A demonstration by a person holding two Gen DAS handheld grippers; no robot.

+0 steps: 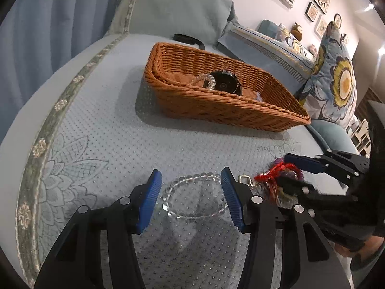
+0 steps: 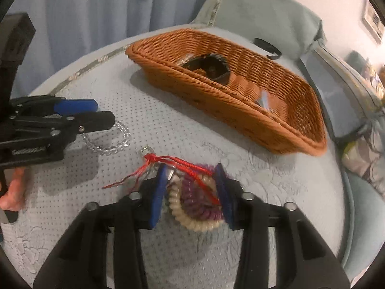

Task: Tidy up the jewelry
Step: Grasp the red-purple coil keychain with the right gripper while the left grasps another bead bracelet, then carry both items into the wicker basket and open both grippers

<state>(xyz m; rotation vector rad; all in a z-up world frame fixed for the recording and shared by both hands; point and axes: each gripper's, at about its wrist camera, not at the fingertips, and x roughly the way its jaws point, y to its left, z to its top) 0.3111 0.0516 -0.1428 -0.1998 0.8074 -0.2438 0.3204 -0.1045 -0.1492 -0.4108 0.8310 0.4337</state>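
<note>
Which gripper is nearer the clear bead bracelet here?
Left. The left gripper straddles the clear bead bracelet, fingers open on either side. The right gripper sits beside it, around the coil bands with red cord.

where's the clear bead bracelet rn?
Left wrist view: clear bead bracelet lies on the bedspread between the open left gripper jaws, near side of the wicker basket.

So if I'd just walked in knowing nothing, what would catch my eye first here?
Probably the orange wicker basket in the middle of the pale blue bed, with a black round thing and a clear ring already inside. Nearer, the left gripper is open around a clear bead bracelet lying on the cover. Beside it, the right gripper straddles a bundle of purple and cream coil bands tied with red cord.
</note>
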